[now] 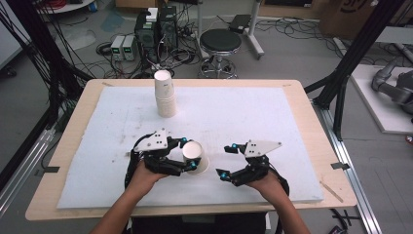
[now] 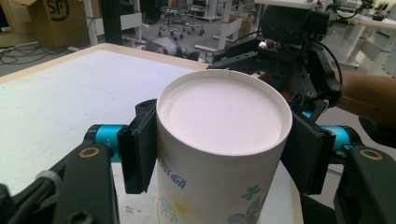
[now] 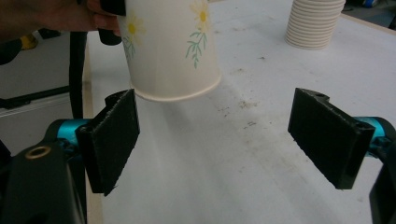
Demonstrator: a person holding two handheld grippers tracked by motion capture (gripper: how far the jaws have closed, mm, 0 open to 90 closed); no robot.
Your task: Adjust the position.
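Observation:
A white paper cup (image 1: 196, 157) printed with flowers is held upside down, its closed base (image 2: 222, 112) facing up. My left gripper (image 1: 190, 153) is shut on it, with a black pad (image 2: 137, 144) pressed to each side. In the right gripper view the cup (image 3: 168, 46) hangs with its rim just above the white sheet. My right gripper (image 1: 224, 161) stands open just right of the cup, nothing between its pads (image 3: 112, 140). From the left gripper view, the right gripper's body (image 2: 289, 42) shows beyond the cup.
A stack of paper cups (image 1: 165, 97) stands at the back of the white foam sheet (image 1: 253, 117), also seen as the stack (image 3: 315, 21). The wooden table edge (image 1: 311, 107) frames the sheet. A stool (image 1: 220, 44) and computers stand on the floor behind.

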